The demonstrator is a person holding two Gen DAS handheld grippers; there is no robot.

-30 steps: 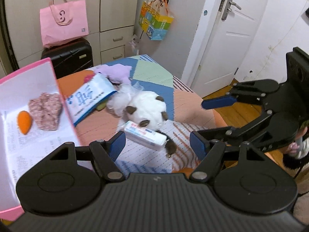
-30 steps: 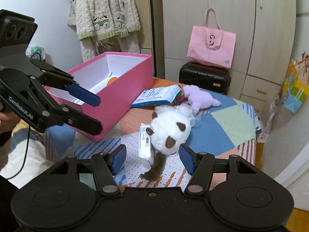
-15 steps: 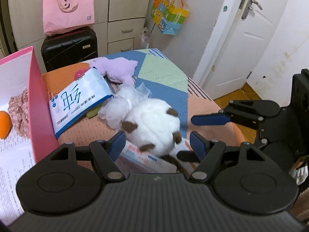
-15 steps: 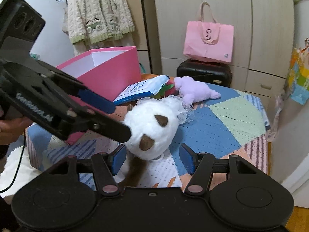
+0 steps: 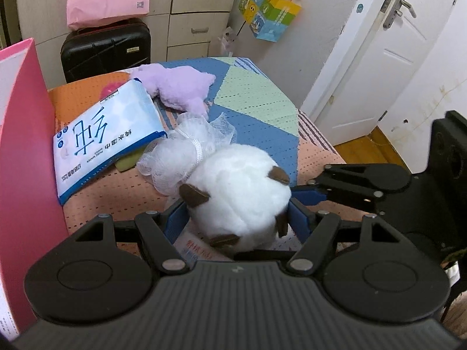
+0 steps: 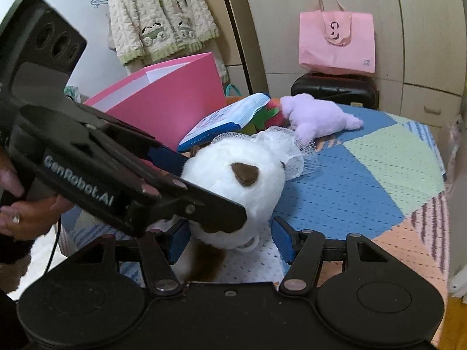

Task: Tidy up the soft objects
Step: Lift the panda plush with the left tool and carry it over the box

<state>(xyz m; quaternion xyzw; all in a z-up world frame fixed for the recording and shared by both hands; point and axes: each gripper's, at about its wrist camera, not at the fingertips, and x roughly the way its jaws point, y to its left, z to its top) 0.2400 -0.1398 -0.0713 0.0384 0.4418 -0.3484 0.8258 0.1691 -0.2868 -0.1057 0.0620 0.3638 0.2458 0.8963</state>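
A white plush toy (image 5: 239,192) with brown patches lies on the patchwork-covered table (image 5: 256,102), partly on a small tissue packet (image 5: 198,248). My left gripper (image 5: 236,218) straddles it. Its jaws are closing, and the blue pads rest at the toy's flanks without visibly squeezing it. In the right wrist view the toy (image 6: 242,186) has its lower end between the open pads of my right gripper (image 6: 230,240), with a gap on the right side. The left gripper (image 6: 213,188) reaches across the toy from the left. One of the right gripper's fingers (image 5: 344,186) shows at the toy's right.
A white mesh puff (image 5: 181,157) touches the toy's far side. Beyond lie a wet-wipes pack (image 5: 99,143) and a purple plush (image 5: 181,87). A pink box (image 5: 23,151) stands on the left. A black suitcase (image 5: 108,49) sits behind the table. A hand (image 6: 26,213) holds the left gripper.
Both grippers have come down and forward onto the white plush toy, which now sits between both pairs of jaws. The pink box has slid toward the left edge of the left view.
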